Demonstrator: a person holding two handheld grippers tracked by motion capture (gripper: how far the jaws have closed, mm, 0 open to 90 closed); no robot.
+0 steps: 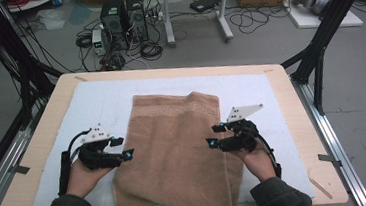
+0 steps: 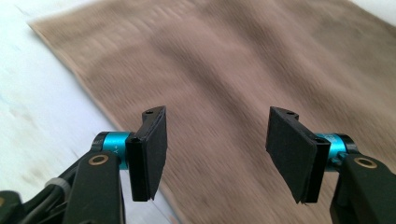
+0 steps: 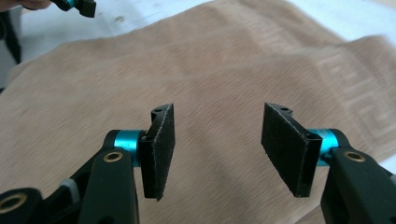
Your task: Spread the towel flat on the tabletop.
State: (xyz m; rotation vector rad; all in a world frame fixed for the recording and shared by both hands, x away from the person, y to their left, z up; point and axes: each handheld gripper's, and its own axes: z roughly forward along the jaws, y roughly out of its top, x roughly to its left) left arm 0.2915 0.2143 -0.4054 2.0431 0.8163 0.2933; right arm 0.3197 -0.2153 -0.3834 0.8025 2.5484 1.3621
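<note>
A tan towel [image 1: 175, 149] lies folded lengthwise on the white mat, its near end drooping over the table's front edge. My left gripper [image 1: 122, 147] hovers at the towel's left edge, jaws apart with nothing between them; in the left gripper view the towel [image 2: 243, 70] spreads under the open pads [image 2: 154, 149]. My right gripper [image 1: 215, 136] sits over the towel's right side, also open and empty. In the right gripper view the towel [image 3: 210, 70] with its woven key-pattern band lies below the open jaws, and the other gripper [image 3: 77, 5] peeks in at top left.
A white mat [image 1: 96, 105] covers the wooden table [image 1: 279, 82]. Black frame legs [image 1: 317, 56] stand at both sides. Computer towers [image 1: 123, 18], cables and boxes sit on the floor beyond the table.
</note>
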